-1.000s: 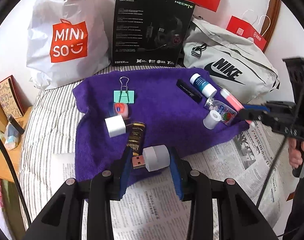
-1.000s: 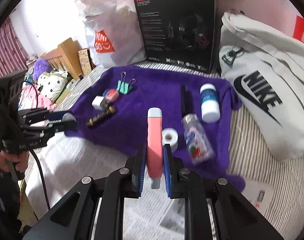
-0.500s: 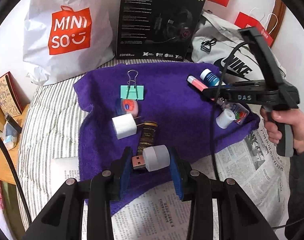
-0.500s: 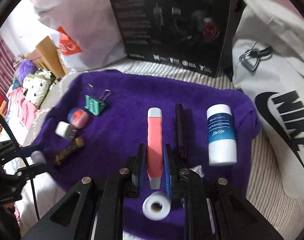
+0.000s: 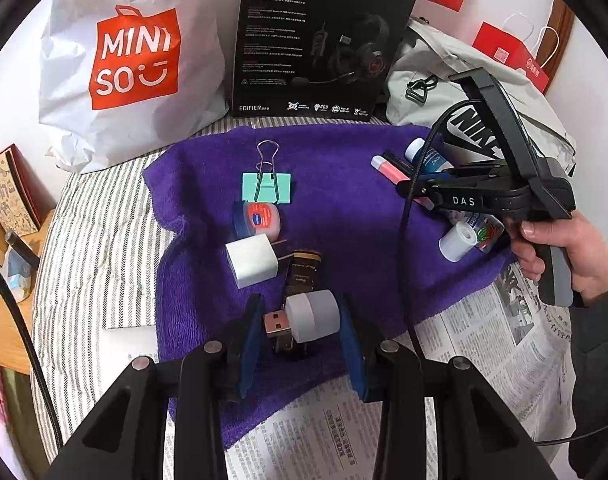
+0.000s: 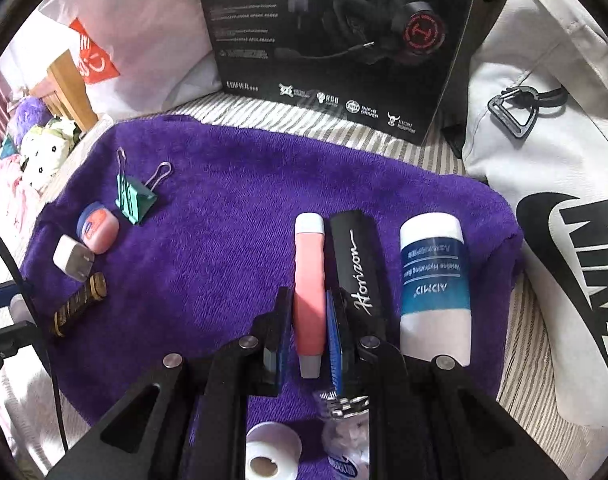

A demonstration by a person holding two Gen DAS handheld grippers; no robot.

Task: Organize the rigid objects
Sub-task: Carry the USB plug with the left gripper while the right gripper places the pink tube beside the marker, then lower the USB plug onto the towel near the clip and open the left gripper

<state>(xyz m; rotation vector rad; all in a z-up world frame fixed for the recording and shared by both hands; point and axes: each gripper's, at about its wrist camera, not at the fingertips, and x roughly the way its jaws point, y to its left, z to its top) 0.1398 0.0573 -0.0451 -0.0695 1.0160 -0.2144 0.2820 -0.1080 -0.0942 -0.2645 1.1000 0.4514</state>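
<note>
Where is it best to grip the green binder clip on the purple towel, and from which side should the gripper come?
Grip the green binder clip across its folded green body, coming from above. The body is the widest solid part and lies flat on the purple towel. Its thin wire handles would probably slip or swing. The space around its body looks free.

Purple towel (image 6: 232, 216) spread flat on the bed. Pink tube (image 6: 309, 280) with white cap, lengthwise, just beside black Horizon case (image 6: 358, 264); white-and-blue bottle (image 6: 435, 280) lying beside that. Left side: green binder clip (image 6: 134, 200), small Vaseline jar (image 6: 97, 227), white plug adapter (image 6: 73, 258), dark gold-trimmed tube (image 6: 78, 306). White USB light (image 5: 310, 316) above towel's near edge. Tape roll (image 6: 272, 454) near front.
</note>
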